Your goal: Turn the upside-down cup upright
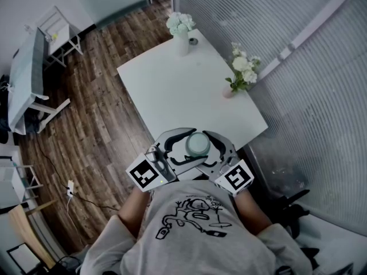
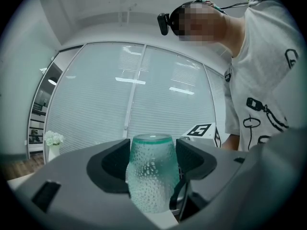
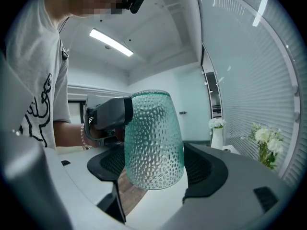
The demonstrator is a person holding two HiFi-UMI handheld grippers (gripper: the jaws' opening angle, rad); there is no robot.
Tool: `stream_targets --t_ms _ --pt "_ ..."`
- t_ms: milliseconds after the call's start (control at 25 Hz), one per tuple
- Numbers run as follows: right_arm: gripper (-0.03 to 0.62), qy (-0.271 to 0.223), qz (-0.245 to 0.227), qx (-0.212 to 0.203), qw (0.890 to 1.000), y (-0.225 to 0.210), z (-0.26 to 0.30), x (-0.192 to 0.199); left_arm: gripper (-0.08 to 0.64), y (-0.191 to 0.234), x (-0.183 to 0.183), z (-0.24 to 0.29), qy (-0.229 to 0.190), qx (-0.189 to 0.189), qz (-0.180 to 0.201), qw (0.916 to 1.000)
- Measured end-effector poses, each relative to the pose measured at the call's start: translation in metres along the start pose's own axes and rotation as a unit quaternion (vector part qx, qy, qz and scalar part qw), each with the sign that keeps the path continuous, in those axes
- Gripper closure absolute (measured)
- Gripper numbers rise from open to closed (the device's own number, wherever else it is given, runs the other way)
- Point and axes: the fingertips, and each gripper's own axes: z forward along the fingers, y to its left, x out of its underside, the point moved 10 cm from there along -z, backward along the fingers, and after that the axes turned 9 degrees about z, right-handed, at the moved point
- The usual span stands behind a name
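Item, one cup [image 1: 198, 144]: teal-tinted glass, dimpled all over, upside down with its closed base uppermost, held in the air over the near edge of the table [image 1: 172, 90], just in front of the person's chest. Item, two hand-held grippers, meeting at the cup from opposite sides. The left gripper [image 2: 153, 162] is clamped on the cup's upper part, one dark pad pressed to each flank. The right gripper [image 3: 154, 164] has its jaws spread to either side of the cup's wider rim end, close against the glass, with no squeeze on it that I can make out. Item, two marker cubes, one per gripper, each showing a black-and-white square: the left cube [image 1: 143, 175] and the right cube [image 1: 237, 177]. Item, one white rectangular table. Item, two vases of white flowers on it, well apart from the cup: a tall white vase [image 1: 182, 43] at the far corner and a smaller vase [image 1: 229, 91] by the right edge. Item, one small round dark object [image 1: 193, 40] just beside the tall vase; too small to identify. Item, one person in a grey T-shirt [image 1: 195, 222] printed with a black line drawing. Item, one wood-plank floor [image 1: 97, 119]. Item, one glass wall [image 1: 298, 67] with fine horizontal blinds, along the table's right.
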Motion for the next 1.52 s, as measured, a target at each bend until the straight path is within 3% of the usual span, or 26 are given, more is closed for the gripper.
stream_targets --t_ms 1000,1520 --pt "0.229 0.085 -0.003 0.003 0.996 -0.006 0.002 0.038 0.259 -0.011 0.037 0.003 0.042 0.013 0.004 0.999" --pt "0.229 0.147 0.016 0.014 0.989 -0.014 0.008 0.079 0.259 -0.018 0.083 0.007 0.048 0.035 0.039 0.9974"
